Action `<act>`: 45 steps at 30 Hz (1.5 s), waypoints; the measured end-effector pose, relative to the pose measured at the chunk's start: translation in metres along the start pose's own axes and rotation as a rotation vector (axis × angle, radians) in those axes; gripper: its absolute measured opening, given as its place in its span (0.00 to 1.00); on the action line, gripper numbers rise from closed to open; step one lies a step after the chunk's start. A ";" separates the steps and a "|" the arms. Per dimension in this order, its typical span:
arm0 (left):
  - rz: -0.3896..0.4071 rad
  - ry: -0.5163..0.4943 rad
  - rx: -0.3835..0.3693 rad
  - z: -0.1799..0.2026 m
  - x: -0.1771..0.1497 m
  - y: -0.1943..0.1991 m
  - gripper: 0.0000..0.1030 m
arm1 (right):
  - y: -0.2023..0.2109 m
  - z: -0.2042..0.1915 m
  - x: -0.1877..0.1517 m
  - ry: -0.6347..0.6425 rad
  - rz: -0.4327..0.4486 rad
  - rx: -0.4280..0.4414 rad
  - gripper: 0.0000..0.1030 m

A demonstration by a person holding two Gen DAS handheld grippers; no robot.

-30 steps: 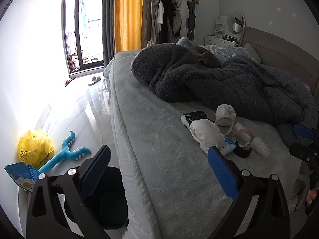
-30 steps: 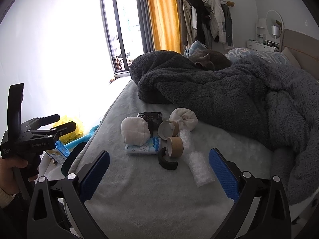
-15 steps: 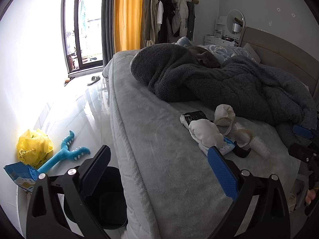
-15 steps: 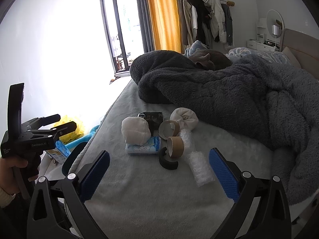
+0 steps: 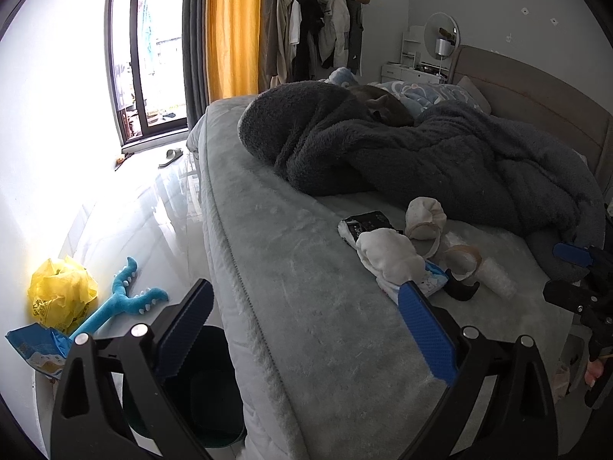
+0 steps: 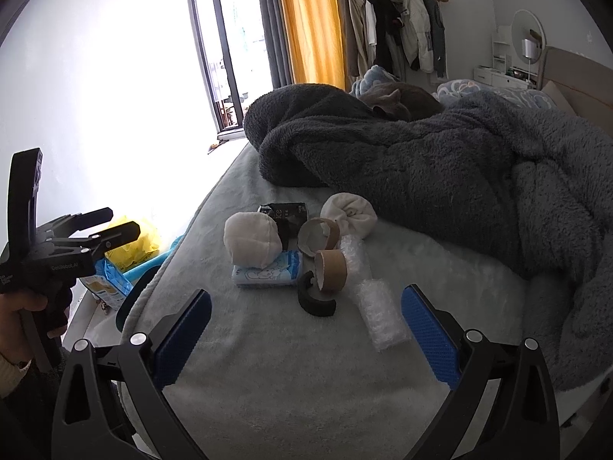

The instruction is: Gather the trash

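One bin (image 5: 199,383), left view only

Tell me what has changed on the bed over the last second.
Almost nothing. Both views shift only slightly, so the left gripper and right gripper barely drifted; both jaws stay open and empty. The pile on the bed, including the cardboard tape cores and the bubble wrap roll, lies untouched.

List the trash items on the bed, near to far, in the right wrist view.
Clear bubble-wrap roll → black curved plastic piece → brown cardboard tape core → white crumpled cloth ball → black snack packet.
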State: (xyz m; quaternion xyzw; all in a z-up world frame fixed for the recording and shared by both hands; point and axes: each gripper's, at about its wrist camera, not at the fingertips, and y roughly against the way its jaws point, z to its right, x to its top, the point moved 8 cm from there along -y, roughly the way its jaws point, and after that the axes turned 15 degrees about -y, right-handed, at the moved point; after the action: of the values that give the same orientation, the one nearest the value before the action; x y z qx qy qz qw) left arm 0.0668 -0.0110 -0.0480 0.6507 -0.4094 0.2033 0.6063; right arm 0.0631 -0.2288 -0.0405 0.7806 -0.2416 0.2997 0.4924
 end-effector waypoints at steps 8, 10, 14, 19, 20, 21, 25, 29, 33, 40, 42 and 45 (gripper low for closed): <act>-0.016 -0.105 -0.088 0.008 0.011 -0.018 0.95 | -0.021 0.016 -0.001 -0.014 -0.046 -0.022 0.90; -0.022 -0.098 -0.121 0.010 0.012 -0.023 0.94 | -0.029 0.020 -0.002 -0.012 -0.062 -0.031 0.85; -0.030 -0.127 -0.181 0.020 0.012 -0.032 0.86 | -0.041 0.031 -0.004 -0.020 -0.086 -0.051 0.74; -0.028 -0.156 -0.274 0.034 0.018 -0.046 0.85 | -0.045 0.045 -0.005 -0.040 -0.096 -0.069 0.70; -0.026 -0.163 -0.283 0.036 0.019 -0.049 0.85 | -0.046 0.047 -0.004 -0.043 -0.097 -0.073 0.68; -0.026 -0.166 -0.295 0.038 0.020 -0.052 0.85 | -0.046 0.050 -0.004 -0.048 -0.098 -0.077 0.68; -0.029 -0.142 -0.354 0.045 0.022 -0.069 0.84 | -0.053 0.061 -0.004 -0.067 -0.109 -0.099 0.67; -0.044 -0.151 -0.382 0.053 0.022 -0.083 0.84 | -0.064 0.071 -0.012 -0.073 -0.139 -0.120 0.62; -0.053 -0.149 -0.416 0.062 0.022 -0.094 0.83 | -0.071 0.075 -0.014 -0.080 -0.151 -0.133 0.56; -0.106 -0.096 -0.431 0.068 0.015 -0.120 0.71 | -0.087 0.077 -0.022 -0.079 -0.197 -0.171 0.46; -0.109 -0.083 -0.441 0.068 0.015 -0.123 0.66 | -0.091 0.077 -0.023 -0.082 -0.208 -0.173 0.41; -0.105 -0.077 -0.455 0.072 0.015 -0.123 0.55 | -0.089 0.077 -0.022 -0.088 -0.209 -0.174 0.38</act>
State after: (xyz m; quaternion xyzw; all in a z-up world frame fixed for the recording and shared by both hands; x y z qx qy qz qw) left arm 0.1550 -0.0924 -0.1258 0.5249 -0.4332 0.0488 0.7311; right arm 0.1252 -0.2616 -0.1370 0.7683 -0.2054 0.1901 0.5757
